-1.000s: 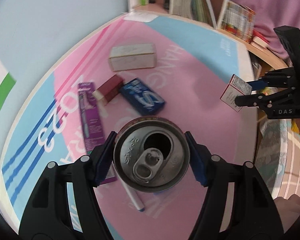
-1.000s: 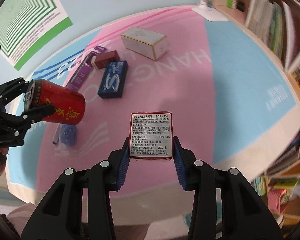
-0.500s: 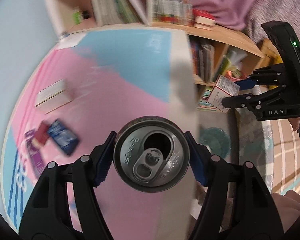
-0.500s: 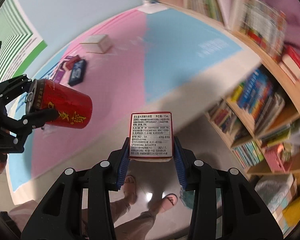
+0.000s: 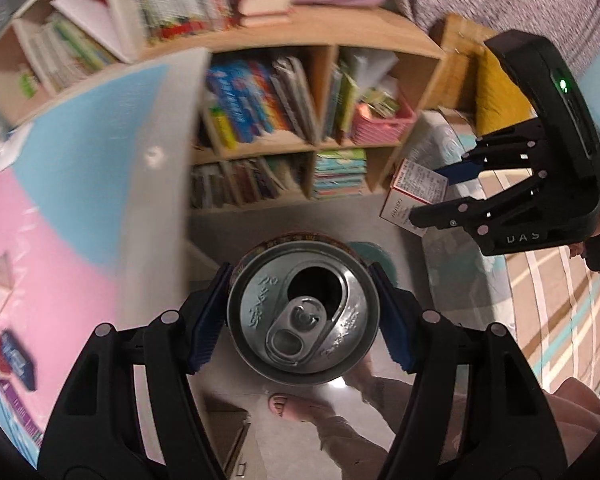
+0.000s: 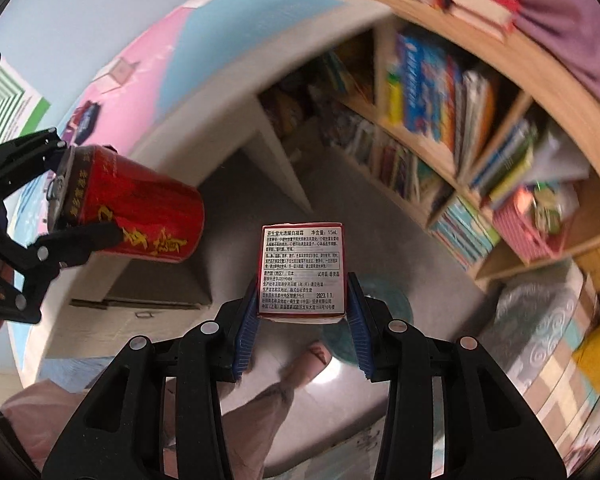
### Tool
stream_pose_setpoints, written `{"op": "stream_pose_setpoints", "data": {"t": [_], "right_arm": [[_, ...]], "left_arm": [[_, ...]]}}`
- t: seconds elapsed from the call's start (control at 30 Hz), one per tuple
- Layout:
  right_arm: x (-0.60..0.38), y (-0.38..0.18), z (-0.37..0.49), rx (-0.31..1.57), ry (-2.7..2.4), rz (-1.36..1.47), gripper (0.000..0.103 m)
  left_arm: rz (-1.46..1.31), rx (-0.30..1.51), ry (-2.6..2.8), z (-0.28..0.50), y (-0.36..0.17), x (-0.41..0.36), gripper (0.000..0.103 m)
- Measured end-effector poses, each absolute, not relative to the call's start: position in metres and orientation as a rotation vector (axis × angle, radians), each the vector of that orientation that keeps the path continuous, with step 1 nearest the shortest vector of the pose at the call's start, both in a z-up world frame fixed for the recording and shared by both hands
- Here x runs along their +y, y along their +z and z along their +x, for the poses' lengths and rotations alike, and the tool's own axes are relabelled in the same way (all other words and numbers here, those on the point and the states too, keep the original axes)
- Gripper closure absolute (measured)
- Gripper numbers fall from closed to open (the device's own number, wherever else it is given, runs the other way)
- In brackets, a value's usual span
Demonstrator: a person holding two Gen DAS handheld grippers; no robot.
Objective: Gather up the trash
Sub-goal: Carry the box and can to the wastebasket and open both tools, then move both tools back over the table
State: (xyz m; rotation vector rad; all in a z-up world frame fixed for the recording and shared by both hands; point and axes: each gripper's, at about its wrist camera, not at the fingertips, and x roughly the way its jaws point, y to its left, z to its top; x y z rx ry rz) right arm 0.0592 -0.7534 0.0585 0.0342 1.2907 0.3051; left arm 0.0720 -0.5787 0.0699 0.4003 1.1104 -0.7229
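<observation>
Two pieces of trash were being carried off the pink and blue surface toward the floor, where a teal round object, possibly a bin, was partly seen beneath the grippers. For the drop to be done well, it was judged that each piece should be brought directly over that opening before the grip was loosened, and the open can kept level so that no dregs could spill. The left gripper was seen with its fingers spread wide and pressed against both sides of a red can, whose opened silver top faced the camera. The right gripper was seen with its blue-padded fingers closed narrowly on the lower sides of a small red-edged carton, printed label facing the camera. Both items were held in the air, near each other, beside a bookshelf at the far right.
</observation>
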Motion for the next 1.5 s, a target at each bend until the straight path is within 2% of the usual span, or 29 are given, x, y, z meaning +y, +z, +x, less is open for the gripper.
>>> {"op": "stream_pose_setpoints", "data": {"t": [0.4,0.9,0.93,0.97,1.0,1.03,1.07,1.13,1.5], "right_arm": [[-0.836,-0.021,0.032,1.367,0.221,0.166,0.061],[-0.875,-0.124,0.019,1.444,0.216,0.273,0.059],[-0.878,-0.128,0.018,1.447,0.212,0.282,0.058],[-0.88,-0.131,0.017,1.45,0.211,0.292,0.045],[-0.883,-0.133,0.016,1.453,0.209,0.312,0.039],[-0.886,-0.133,0.014,1.448,0.203,0.322,0.036],[-0.886,-0.132,0.013,1.446,0.194,0.32,0.035],[-0.89,-0.13,0.01,1.446,0.185,0.326,0.034],[-0.901,-0.11,0.007,1.429,0.18,0.289,0.034]], "left_arm": [[0.486,1.229,-0.881,0.058,-0.023,-0.676,0.038],[0.599,1.371,-0.953,0.058,-0.134,-0.733,0.038],[0.605,1.375,-0.96,0.059,-0.138,-0.737,0.038],[0.617,1.376,-0.969,0.06,-0.141,-0.74,0.037],[0.629,1.377,-0.969,0.06,-0.143,-0.741,0.034],[0.641,1.386,-0.971,0.061,-0.146,-0.744,0.026],[0.642,1.391,-0.971,0.062,-0.148,-0.746,0.022],[0.646,1.394,-0.982,0.063,-0.146,-0.749,0.021],[0.661,1.364,-0.962,0.062,-0.126,-0.74,0.02]]}}
